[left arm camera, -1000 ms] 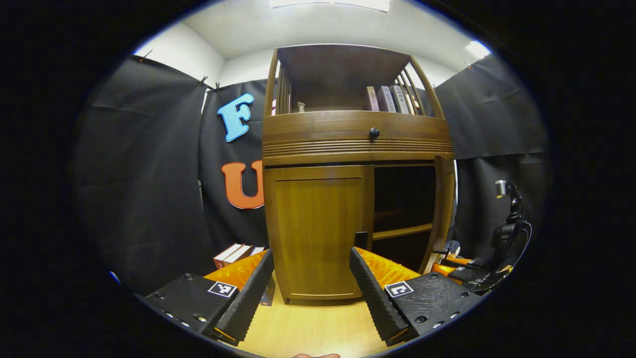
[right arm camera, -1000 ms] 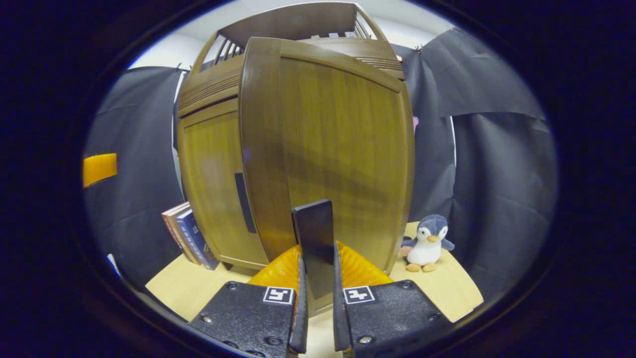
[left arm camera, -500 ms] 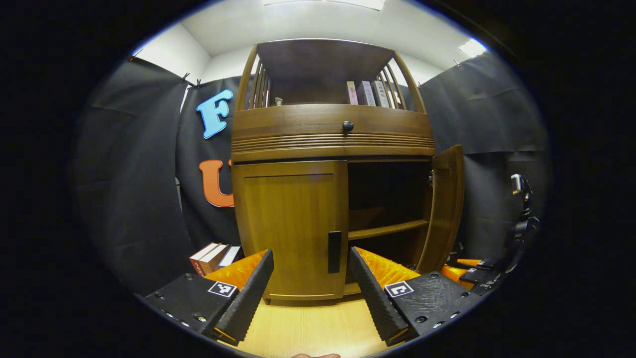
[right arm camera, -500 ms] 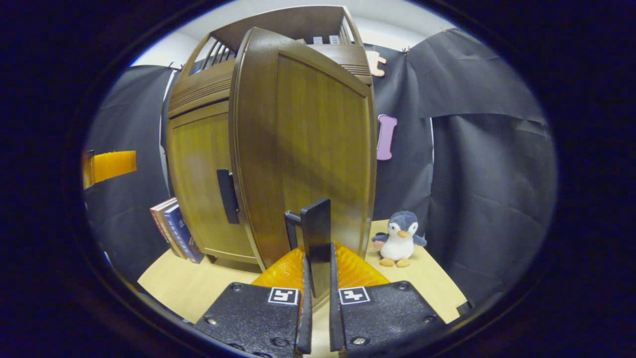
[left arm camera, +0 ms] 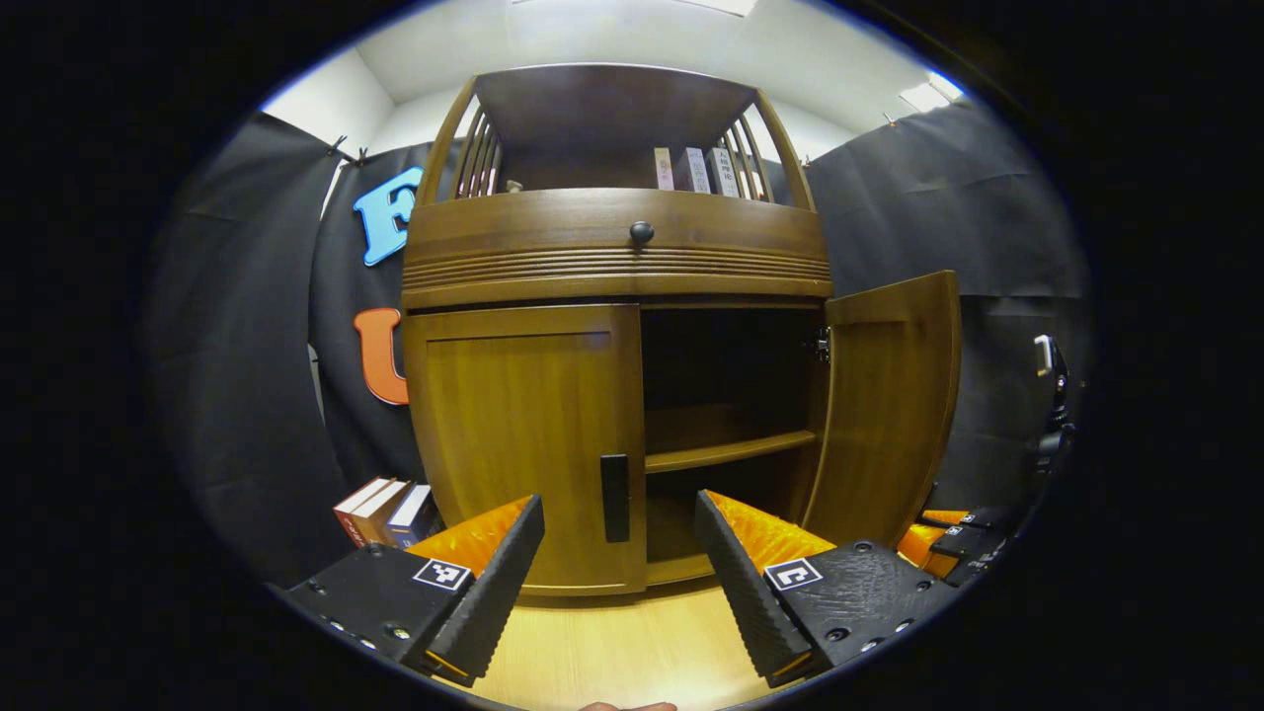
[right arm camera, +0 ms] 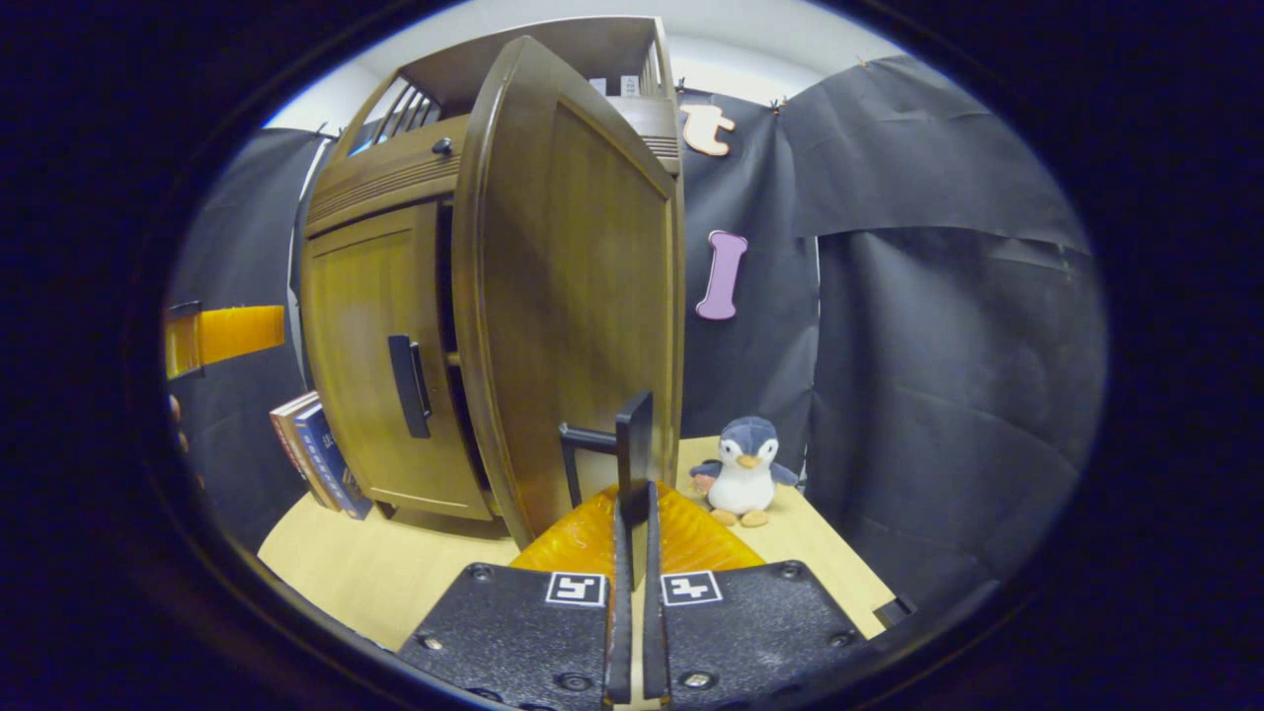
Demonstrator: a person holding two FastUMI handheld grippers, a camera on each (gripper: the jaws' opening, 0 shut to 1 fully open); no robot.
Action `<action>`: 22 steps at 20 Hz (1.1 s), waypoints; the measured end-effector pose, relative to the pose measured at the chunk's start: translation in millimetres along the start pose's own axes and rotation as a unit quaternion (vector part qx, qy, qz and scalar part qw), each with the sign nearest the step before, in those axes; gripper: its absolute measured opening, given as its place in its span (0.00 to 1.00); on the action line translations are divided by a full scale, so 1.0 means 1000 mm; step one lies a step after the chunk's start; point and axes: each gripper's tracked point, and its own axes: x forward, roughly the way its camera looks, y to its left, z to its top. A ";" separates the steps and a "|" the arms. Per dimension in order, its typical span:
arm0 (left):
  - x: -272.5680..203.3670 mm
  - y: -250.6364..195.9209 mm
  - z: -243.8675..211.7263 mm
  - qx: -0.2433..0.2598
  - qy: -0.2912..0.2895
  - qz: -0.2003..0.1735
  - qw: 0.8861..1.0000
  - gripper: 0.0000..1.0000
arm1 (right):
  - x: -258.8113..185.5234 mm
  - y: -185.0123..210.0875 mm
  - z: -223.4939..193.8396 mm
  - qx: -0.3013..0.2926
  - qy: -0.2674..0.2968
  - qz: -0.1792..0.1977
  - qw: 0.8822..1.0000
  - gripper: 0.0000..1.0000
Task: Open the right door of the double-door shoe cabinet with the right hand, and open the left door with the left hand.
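Right gripper (right arm camera: 632, 553) apparently clamps swung-open right door's (right arm camera: 592, 296) handle (right arm camera: 632, 449).

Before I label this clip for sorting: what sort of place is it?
Likely a staged recording booth, not a home: black cloth walls, one wooden shoe cabinet on a pale floor, a penguin toy.

The left gripper (left arm camera: 617, 568) hangs wide open before the brown wooden cabinet's closed left door (left arm camera: 528, 434); its right door (left arm camera: 889, 405) stands ajar.

Ahead of our left gripper's (left arm camera: 617, 583) fingers stands the shoe cabinet (left arm camera: 617, 267); books (left arm camera: 383, 509) lie left of it. A penguin toy (right arm camera: 743, 474) sits right of our right gripper's (right arm camera: 632, 592) fingers.
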 end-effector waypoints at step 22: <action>0.090 -0.001 -0.049 -0.046 0.022 0.002 0.999 0.93 | -0.024 -0.120 0.003 0.021 0.005 -0.098 0.995 0.04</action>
